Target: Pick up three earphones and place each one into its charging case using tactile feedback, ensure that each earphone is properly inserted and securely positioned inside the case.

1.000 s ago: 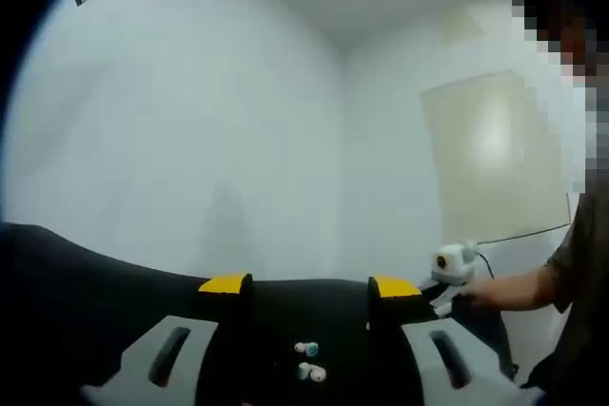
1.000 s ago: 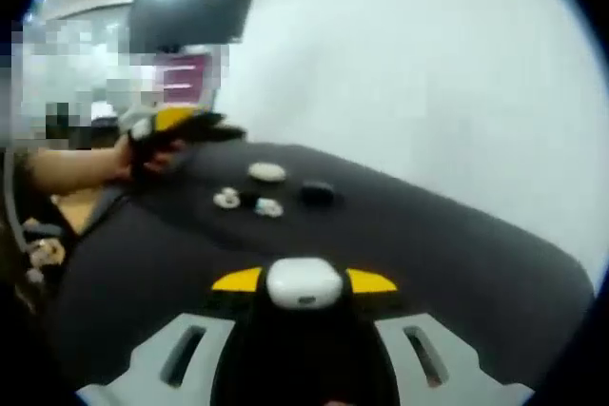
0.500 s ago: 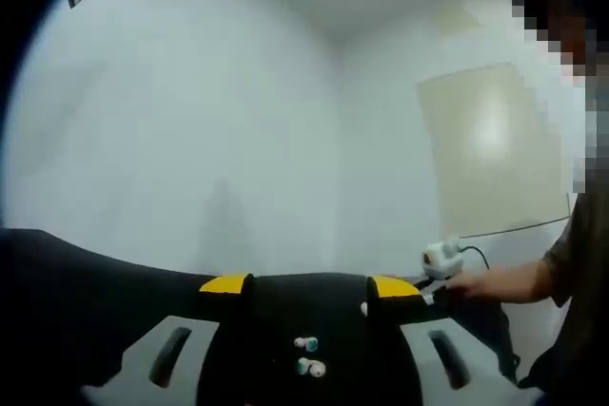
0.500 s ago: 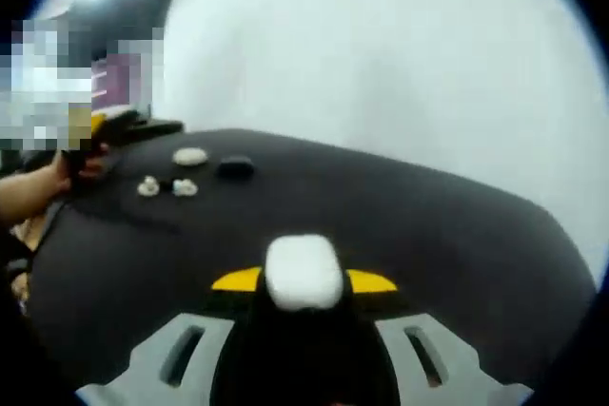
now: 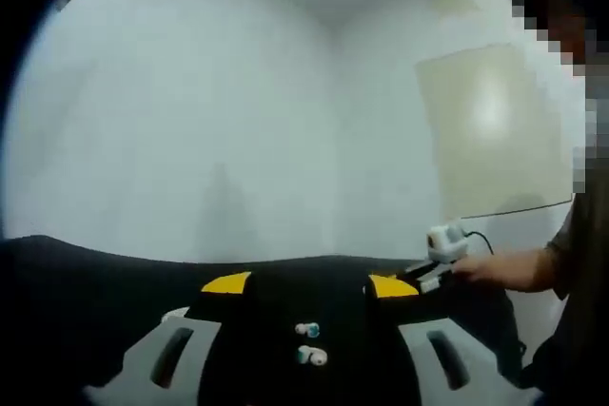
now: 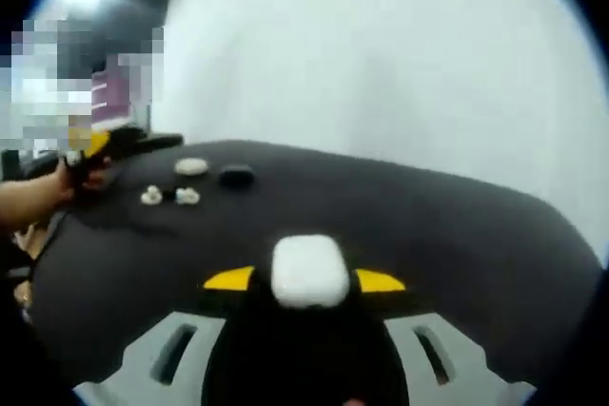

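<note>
My right gripper [image 6: 304, 280] is shut on a white charging case [image 6: 307, 270], held above the black table [image 6: 457, 235]. Farther off on the table lie two white earphones [image 6: 151, 197] [image 6: 186, 197], a white case [image 6: 191, 166] and a black case [image 6: 236, 176]. My left gripper [image 5: 309, 284] is open low over the table, with two earphones [image 5: 306, 330] [image 5: 309, 357] lying between its jaws. The left gripper [image 6: 114, 145] also shows at the far left of the right gripper view, held in a hand [image 6: 33, 197]. The right gripper [image 5: 442, 244] appears at the right of the left gripper view.
A white object [image 5: 174, 314] lies by the left jaw. White walls stand behind the table, with a pale board [image 5: 490, 130] on one. A person's sleeve [image 5: 576, 263] stands at the right edge. The table's far edge [image 6: 400, 173] curves close behind the cases.
The right gripper view has swung so the earphones and cases sit further left and smaller; the white case stays clamped and has turned. The left gripper view has tipped slightly.
</note>
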Motion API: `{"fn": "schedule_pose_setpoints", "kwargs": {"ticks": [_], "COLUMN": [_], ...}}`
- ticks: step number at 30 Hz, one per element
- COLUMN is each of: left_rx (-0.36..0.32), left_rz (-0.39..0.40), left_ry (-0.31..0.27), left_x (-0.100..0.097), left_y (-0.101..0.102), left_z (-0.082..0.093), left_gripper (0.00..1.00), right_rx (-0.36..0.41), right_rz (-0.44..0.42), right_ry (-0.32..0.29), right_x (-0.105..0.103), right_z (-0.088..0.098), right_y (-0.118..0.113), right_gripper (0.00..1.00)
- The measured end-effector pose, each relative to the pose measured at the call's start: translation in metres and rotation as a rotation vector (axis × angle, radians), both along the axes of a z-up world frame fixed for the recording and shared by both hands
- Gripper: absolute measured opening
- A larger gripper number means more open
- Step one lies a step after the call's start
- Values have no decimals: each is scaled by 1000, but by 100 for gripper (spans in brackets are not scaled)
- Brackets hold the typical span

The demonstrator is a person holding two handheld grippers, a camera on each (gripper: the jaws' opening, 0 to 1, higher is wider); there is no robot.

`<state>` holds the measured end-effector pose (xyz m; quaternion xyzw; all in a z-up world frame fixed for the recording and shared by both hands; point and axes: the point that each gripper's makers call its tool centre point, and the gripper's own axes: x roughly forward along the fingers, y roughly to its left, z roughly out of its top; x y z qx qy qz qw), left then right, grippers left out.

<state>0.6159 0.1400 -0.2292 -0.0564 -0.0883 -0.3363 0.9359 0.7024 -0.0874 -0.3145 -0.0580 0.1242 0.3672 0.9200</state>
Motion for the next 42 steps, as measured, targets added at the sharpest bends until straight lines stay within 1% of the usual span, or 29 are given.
{"fn": "schedule_pose_setpoints", "kwargs": {"ticks": [1,3,5,8,11,12,13,14,15,16,17,18,19,20,23,24,26,27,29,30,31,32,33,34,35,36,38,40,42], "left_rx": [5,15,22,6,-39,-52,-71,-65,-47,-42,-42,-61,-65,-54,65,129,192,209,174,141,79,37,77,92,130,150,176,201,207], "left_rz": [1,7,19,28,27,37,60,98,138,154,123,79,68,80,109,122,144,154,160,167,164,155,161,175,189,189,171,173,170], "left_ry": [3,14,22,16,-17,-43,-67,-83,-78,-50,-36,3,32,19,5,27,31,28,35,9,-20,-50,-30,-28,-21,-15,-29,-24,-16], "left_x": [0,1,2,0,-6,-9,-7,-6,-4,-2,-1,-2,9,11,7,8,9,7,4,1,1,0,-1,1,2,2,2,3,3], "left_y": [-1,-1,-1,0,2,4,12,18,23,25,20,15,18,19,23,29,40,43,48,51,51,53,54,56,56,54,48,47,48], "left_z": [-1,-3,-5,-2,7,13,18,19,16,12,12,9,8,12,8,-1,-11,-17,-23,-9,-2,3,-3,-5,-9,-12,-14,-17,-18], "left_gripper": [43,43,42,42,41,39,35,31,27,26,26,29,30,31,32,32,31,31,30,29,28,27,27,27,27,27,28,28,28], "right_rx": [45,111,128,145,180,192,205,229,257,270,282,300,308,313,304,298,288,284,263,243,208,191,177,168,167,163,140,105,71], "right_rz": [6,9,-22,-57,-60,-63,-65,-59,-53,-45,-42,-38,-34,-30,-28,-31,-26,-20,-3,7,16,23,39,51,58,65,79,99,126], "right_ry": [-4,-1,-11,-54,-69,-72,-69,-70,-68,-71,-72,-69,-66,-61,-68,-66,-60,-55,-41,-37,-28,-29,-28,-28,-28,-30,-30,-28,-21], "right_x": [0,0,4,8,9,9,9,5,3,0,0,-1,-1,2,7,11,14,14,15,15,17,17,18,18,19,20,22,24,25], "right_z": [6,13,17,27,33,37,40,45,50,55,58,63,65,67,70,69,67,66,62,60,57,56,56,57,58,59,60,59,58], "right_y": [2,0,-8,-14,-14,-14,-14,-11,-9,-6,-5,-2,-1,0,4,5,12,15,27,33,43,51,60,67,76,85,101,119,132], "right_gripper": [51,52,52,50,49,49,49,48,48,48,47,47,45,44,44,44,44,44,44,44,44,44,43,43,43,42,42,42,42]}}
